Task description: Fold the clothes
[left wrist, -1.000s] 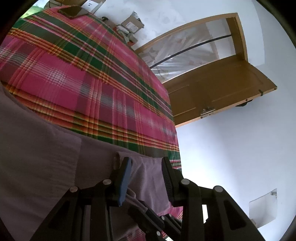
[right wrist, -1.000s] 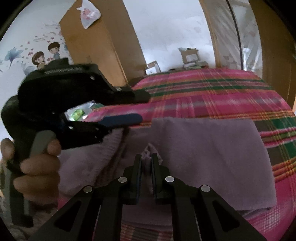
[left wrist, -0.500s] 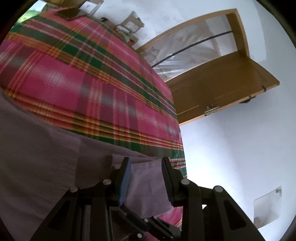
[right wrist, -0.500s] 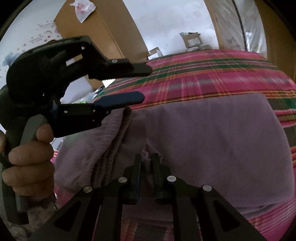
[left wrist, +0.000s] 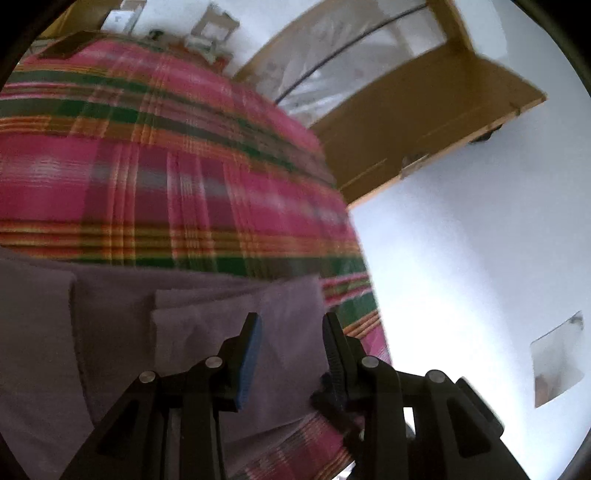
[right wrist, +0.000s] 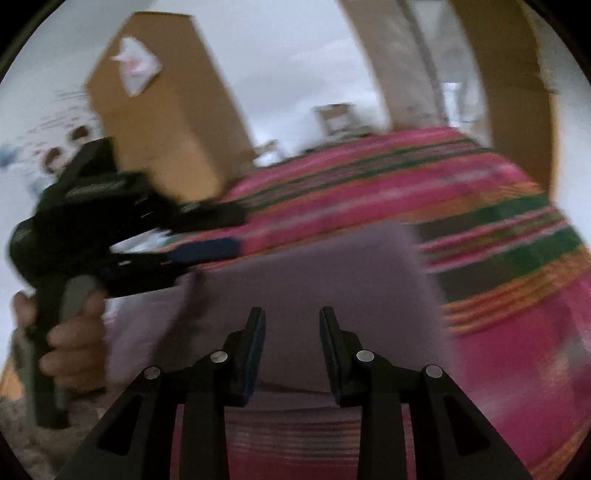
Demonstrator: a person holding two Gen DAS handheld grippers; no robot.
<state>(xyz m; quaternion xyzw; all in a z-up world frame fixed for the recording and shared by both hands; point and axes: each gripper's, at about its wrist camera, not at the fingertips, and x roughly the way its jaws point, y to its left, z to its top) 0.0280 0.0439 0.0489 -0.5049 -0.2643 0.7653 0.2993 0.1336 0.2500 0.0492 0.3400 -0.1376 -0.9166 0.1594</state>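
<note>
A purple garment (left wrist: 110,332) lies folded flat on a bed with a pink and green plaid cover (left wrist: 166,177). My left gripper (left wrist: 291,321) hangs over the garment's right end, open, with cloth showing beneath the gap and no pinch. In the right wrist view the garment (right wrist: 314,266) spreads ahead of my right gripper (right wrist: 291,317). Its jaws are opening and stand apart just above the cloth, gripping nothing. The left gripper (right wrist: 238,232) shows there at left, open, held by a hand (right wrist: 70,339) at the garment's left edge. This view is blurred.
The plaid cover (right wrist: 498,332) reaches past the garment to the right. An open wooden door (left wrist: 424,110) and white floor (left wrist: 461,258) lie beyond the bed's right edge. A brown wardrobe (right wrist: 166,122) with a white bag (right wrist: 136,68) stands behind. Boxes (left wrist: 214,26) sit beyond the bed.
The right jaws were pinched on a fold of the garment and have spread apart, letting it go. Both views have shifted and rolled. The left gripper stays open.
</note>
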